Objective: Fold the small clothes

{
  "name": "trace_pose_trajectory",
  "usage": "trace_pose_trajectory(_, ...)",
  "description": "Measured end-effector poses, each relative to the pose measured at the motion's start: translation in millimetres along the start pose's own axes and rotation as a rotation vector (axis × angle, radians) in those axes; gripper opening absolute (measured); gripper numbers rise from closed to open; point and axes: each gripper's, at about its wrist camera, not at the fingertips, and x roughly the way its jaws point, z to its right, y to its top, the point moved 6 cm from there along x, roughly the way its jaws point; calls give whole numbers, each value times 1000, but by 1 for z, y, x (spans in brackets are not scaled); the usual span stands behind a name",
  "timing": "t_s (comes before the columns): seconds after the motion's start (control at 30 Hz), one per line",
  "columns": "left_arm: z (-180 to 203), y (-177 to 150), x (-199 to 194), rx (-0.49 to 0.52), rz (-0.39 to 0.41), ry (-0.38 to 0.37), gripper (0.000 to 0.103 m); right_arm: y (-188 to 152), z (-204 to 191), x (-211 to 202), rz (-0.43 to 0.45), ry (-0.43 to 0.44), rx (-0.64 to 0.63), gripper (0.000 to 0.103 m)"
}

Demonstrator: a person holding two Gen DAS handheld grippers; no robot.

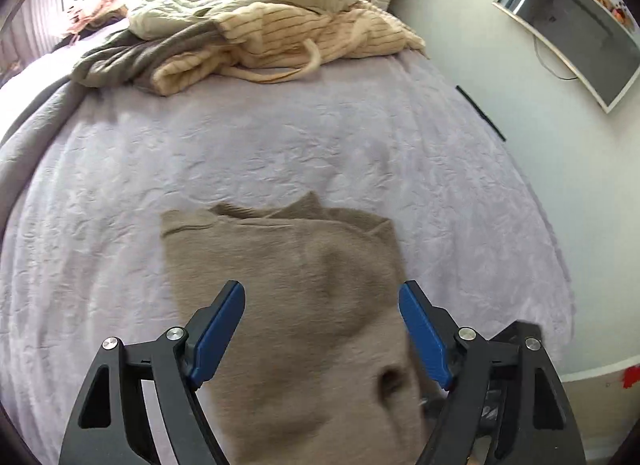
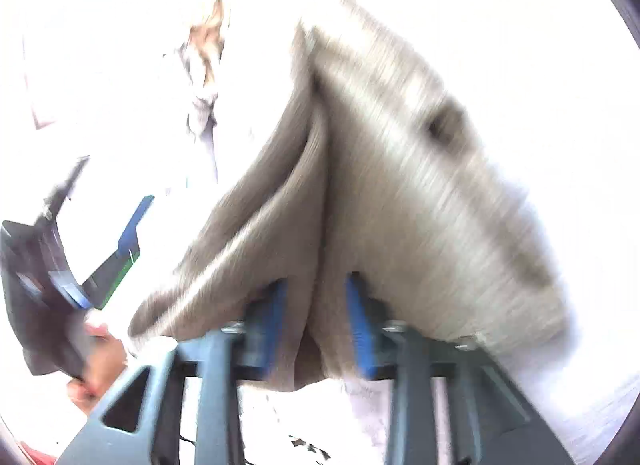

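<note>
Left gripper (image 1: 322, 301): my jaws spread, hovering over the tan fuzzy knit garment (image 1: 288, 273).
Right gripper (image 2: 316, 297): my jaws pinching its bunched cloth.
Bed: lilac quilted bedspread (image 1: 280, 137).

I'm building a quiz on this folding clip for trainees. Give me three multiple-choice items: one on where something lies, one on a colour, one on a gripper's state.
1. Where is the pile of unfolded clothes?
A. At the far end of the bed
B. On the floor
C. Between the left jaws

2. What colour is the garment being handled?
A. Red
B. Taupe
C. Navy

3. How is the right gripper?
A. Open, holding nothing
B. Out of sight
C. Shut on the garment

Key:
1 A: the pile of unfolded clothes lies far up the bed, beyond the garment.
2 B: the garment is a soft grey-brown.
3 C: the right gripper has cloth bunched between its jaws, while the left gripper is spread wide over the garment.
</note>
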Motion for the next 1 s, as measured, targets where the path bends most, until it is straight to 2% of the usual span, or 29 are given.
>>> trace_pose_trajectory(0.1, -44, -12, 4, -70, -36, 92, 80, 11, 15, -21, 59, 145, 130, 52)
trace_pose_trajectory(0.17, -65, -24, 15, -111, -77, 118, 80, 15, 23, -28, 94, 241, 217, 61)
trace_pose_trajectory(0.27, -80, -42, 31, -164, -123, 123, 80, 24, 18, -20, 75, 251, 205, 63)
trace_pose_trajectory(0.33, -83, -50, 37, -202, -116, 104, 80, 40, 3, -8, 41, 216, 149, 65)
trace_pose_trajectory(0.43, -86, -55, 40, -245, -106, 116, 80, 32, -18, 13, -10, 139, 64, 65)
trace_pose_trajectory(0.47, -87, -54, 40, -251, -100, 127, 80, 32, -26, 20, -25, 89, 18, 61)
trace_pose_trajectory(0.5, -88, -53, 41, -254, -91, 137, 80, 35, -34, 23, -38, 25, -40, 54)
trace_pose_trajectory(0.53, -90, -51, 41, -250, -83, 154, 80, 38, -42, 27, -52, -55, -112, 21)
trace_pose_trajectory(0.57, -90, -48, 40, -240, -77, 167, 80, 33, -49, 30, -59, -126, -183, 14)
trace_pose_trajectory(0.6, -91, -44, 37, -230, -61, 183, 80, 34, -60, 28, -60, -162, -252, 14)
trace_pose_trajectory(0.67, -91, -33, 30, -208, -14, 221, 80, 27, -89, 23, -49, -167, -386, 14)
trace_pose_trajectory(0.77, -85, -22, 31, -163, 26, 260, 80, 43, -120, 15, -23, -193, -507, 14)
trace_pose_trajectory(0.83, -78, -21, 51, -118, 6, 301, 80, 60, -108, 11, -10, -247, -508, 14)
trace_pose_trajectory(0.93, -69, -36, 90, -96, -54, 313, 84, 88, -50, 18, -47, -335, -388, 15)
trace_pose_trajectory(1.0, -69, -40, 100, -122, -42, 313, 90, 96, -20, 22, -55, -322, -306, 16)
